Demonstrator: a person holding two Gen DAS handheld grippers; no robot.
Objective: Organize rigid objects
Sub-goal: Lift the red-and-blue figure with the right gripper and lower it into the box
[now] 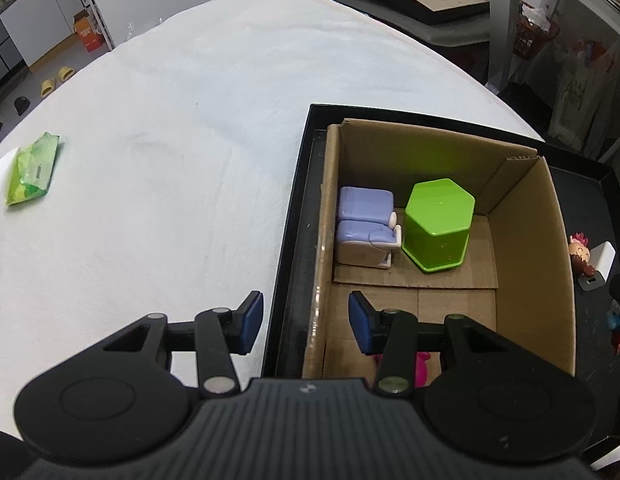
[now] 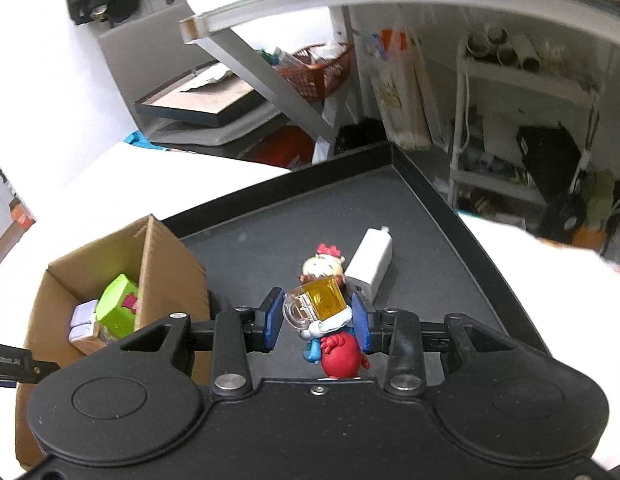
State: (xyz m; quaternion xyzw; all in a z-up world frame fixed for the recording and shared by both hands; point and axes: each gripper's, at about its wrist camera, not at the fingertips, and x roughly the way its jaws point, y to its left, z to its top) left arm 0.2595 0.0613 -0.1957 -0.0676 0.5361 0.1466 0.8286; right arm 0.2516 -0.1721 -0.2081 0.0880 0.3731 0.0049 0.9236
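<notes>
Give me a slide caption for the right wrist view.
Right hand-held gripper grips a toy figure above the black tray, cardboard box at left.

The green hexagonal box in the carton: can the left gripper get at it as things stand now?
Probably yes. The left gripper hangs open and empty over the cardboard carton's near wall. The carton is open on top, and the green hexagonal box stands uncovered beside the purple toy.
</notes>
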